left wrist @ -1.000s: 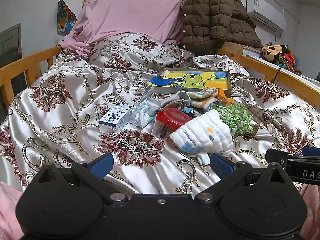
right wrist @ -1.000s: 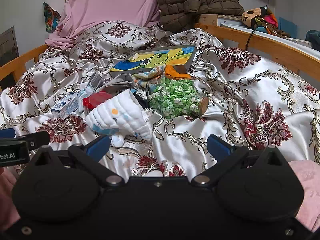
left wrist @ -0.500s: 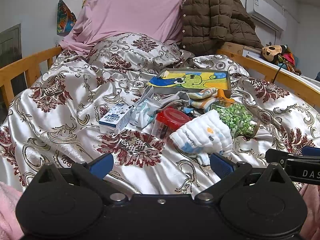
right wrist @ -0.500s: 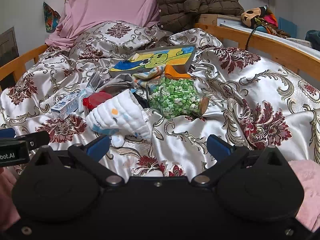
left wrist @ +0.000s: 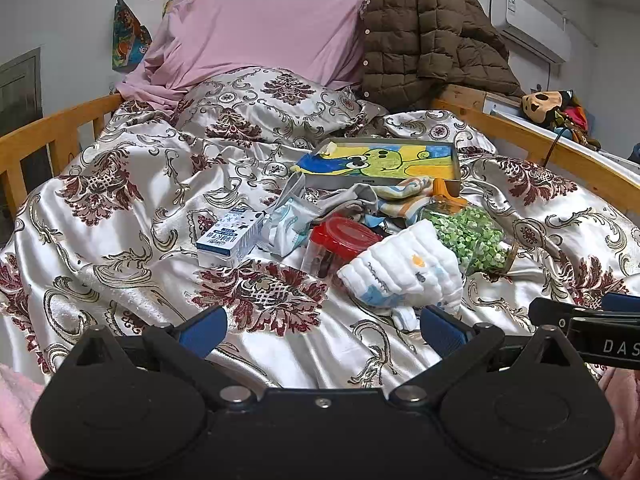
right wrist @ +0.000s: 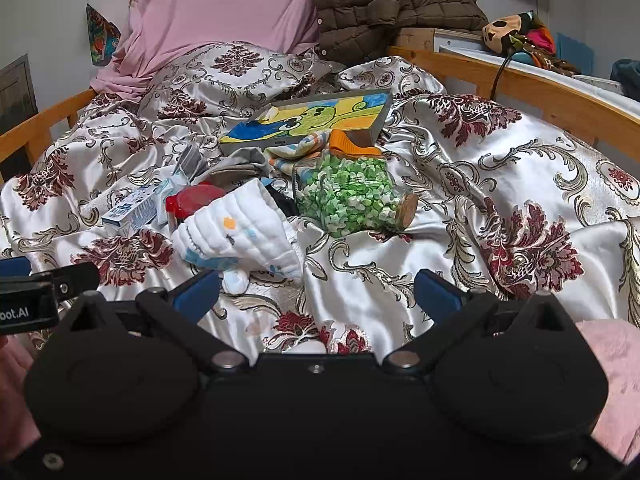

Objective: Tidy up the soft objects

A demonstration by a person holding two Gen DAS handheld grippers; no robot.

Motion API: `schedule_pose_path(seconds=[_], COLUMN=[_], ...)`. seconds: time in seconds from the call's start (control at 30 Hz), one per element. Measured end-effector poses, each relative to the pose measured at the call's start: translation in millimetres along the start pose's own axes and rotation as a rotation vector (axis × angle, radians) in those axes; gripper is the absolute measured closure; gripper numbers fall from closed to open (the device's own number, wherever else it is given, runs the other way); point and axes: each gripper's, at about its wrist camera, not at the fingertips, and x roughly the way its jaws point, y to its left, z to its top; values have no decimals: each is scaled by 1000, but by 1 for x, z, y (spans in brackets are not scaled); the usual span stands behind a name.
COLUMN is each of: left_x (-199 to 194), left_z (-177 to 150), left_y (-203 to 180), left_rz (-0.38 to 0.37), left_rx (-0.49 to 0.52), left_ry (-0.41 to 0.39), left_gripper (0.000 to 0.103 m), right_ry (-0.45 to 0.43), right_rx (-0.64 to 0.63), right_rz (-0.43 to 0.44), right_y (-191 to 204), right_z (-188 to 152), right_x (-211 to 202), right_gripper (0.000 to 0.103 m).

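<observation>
Nothing has been moved since the earlier frames. White quilted cloth is lain on the bedspread, touching the red-lidded jar. Left gripper and right gripper are held released, empty. Cloth should be pinched clear of that jar.

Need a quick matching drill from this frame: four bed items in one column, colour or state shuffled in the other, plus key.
Items:
1. folded cloth
2. glass jar
3. milk carton
4. plastic container

Descriptions:
A. red lid
B. white, quilted, small prints
C. on its side, cork stopper, green bits inside
D. blue and white box

Pairs: 1-B, 2-C, 3-D, 4-A
</observation>
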Motion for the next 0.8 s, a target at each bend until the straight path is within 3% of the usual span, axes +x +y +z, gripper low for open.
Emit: schedule_pose_path(seconds=[0.8], left_x=[0], left_z=[-1], left_y=[0], left_rz=[1], left_rx=[2], left_ry=[-1], left_gripper=[1], right_ry=[-3], right_rx=[9], right_rz=[-1], right_y=[0], right_z=[-1], right_x=[-2], right_gripper=[1])
